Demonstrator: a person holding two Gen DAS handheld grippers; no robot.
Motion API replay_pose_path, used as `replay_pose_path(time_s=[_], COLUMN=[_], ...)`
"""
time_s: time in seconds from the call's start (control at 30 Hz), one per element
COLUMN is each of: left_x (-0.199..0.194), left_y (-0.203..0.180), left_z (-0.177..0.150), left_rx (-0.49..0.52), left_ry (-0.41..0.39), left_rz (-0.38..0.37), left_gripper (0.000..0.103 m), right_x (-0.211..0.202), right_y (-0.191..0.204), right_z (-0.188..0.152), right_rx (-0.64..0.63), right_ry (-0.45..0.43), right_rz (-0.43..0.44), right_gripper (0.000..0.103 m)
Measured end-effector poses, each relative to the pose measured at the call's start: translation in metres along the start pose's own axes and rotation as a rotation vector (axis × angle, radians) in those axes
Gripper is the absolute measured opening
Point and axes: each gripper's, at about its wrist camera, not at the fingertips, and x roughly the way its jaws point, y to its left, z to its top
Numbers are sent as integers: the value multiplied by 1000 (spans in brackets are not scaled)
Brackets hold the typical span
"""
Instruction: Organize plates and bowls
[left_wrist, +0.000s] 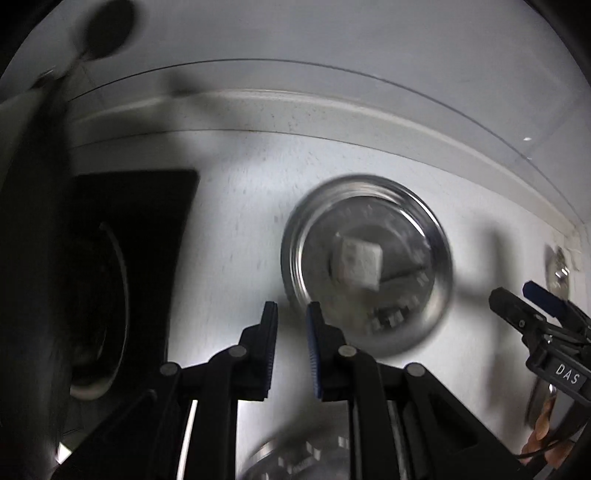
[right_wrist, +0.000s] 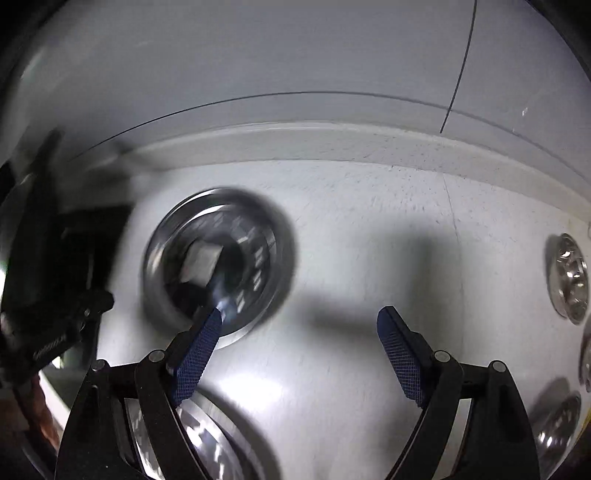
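with the left gripper (left_wrist: 291, 314) nearly closed on nothing and the right gripper (right_wrist: 299, 325) wide and empty, approach the steel bowl (left_wrist: 365, 266) squarely at its rim, since its polished wall looks slippery.

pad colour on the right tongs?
Blue, with a fine grid texture on the pads; clearest in the right wrist view.
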Motion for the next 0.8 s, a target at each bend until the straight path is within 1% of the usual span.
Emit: replay_pose_path(time_s=[0.07, 0.13, 0.2, 0.3, 0.37, 0.4, 0.43, 0.47, 0.53, 0.57, 0.63, 0.73, 0.8], left_x=[14, 28, 38, 51, 58, 55, 54, 52, 49, 49, 45, 41, 36], left_y=[0, 2, 2, 4, 5, 6, 6, 7, 7, 7, 8, 14, 16], left_z=[11, 19, 25, 32, 35, 34, 35, 36, 37, 38, 37, 34, 32], left_rx=[-16, -56, -74, -113, -130, -134, -135, -137, -144, -144, -147, -161, -154], left_ry=[27, 48, 70, 102, 106, 88, 81, 72, 75, 77, 81, 95, 94], left_rz=[9, 7, 16, 9, 11, 13, 13, 0, -25, -20, -12, -39, -42], left_gripper=[15, 15, 15, 16, 16, 16, 16, 14, 14, 14, 14, 13, 13], right_x=[17, 31, 42, 55, 62, 61, 61, 59, 60, 59, 55, 46, 34], right_y=[-2, -5, -2, 2, 9, 13, 16, 19, 25, 30, 36, 34, 37], right_z=[9, 14, 18, 19, 21, 20, 21, 20, 20, 18, 14, 3, -7], right_rx=[27, 43, 35, 28, 26, 9, -10, -29, -40, -48, -73, -59, -76], right_ry=[28, 57, 70, 92, 98, 82, 71, 64, 74, 86, 86, 99, 89], right_rz=[17, 39, 24, 4, -9, -30, -48, -60, -18, -23, -49, -28, -36], right_gripper=[82, 82, 82, 82, 81, 75, 58, 48, 13, 11, 11, 11, 11])
